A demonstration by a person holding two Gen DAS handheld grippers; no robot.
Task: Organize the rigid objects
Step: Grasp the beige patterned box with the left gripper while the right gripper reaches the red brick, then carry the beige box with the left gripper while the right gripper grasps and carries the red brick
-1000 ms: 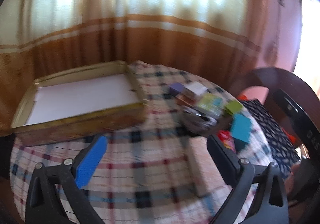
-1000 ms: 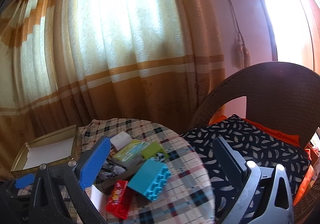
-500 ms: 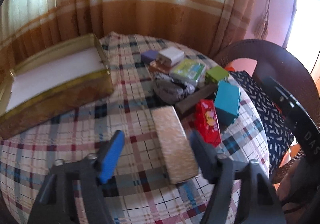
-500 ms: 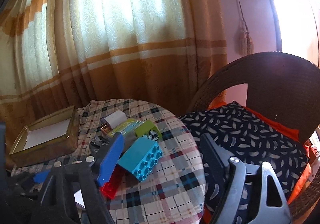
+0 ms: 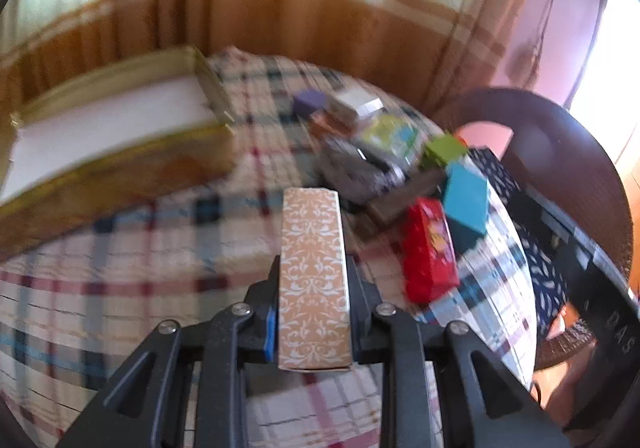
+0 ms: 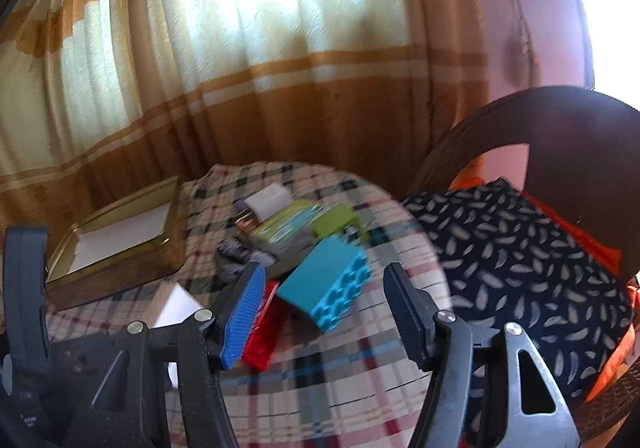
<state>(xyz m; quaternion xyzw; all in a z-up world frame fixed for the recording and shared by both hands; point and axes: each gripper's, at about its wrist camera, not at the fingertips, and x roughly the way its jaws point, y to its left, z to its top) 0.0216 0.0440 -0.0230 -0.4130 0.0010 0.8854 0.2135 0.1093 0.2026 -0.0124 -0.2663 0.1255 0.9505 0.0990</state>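
Observation:
My left gripper is shut on a long tan box with a white floral pattern and holds it above the plaid tablecloth. A gold tin tray with a white liner sits at the back left; it also shows in the right wrist view. My right gripper is open and empty, above a teal toy brick and a red box. A pile of small objects lies to the right in the left wrist view: the red box, the teal brick, a green block.
A wicker chair with a dark patterned cushion stands right of the round table. Curtains hang behind. A white charger, a green packet and a dark crumpled item lie in the pile.
My left gripper has closed on the tan patterned box and lifted it off the cloth. My right gripper has dropped closer to the teal brick, still open.

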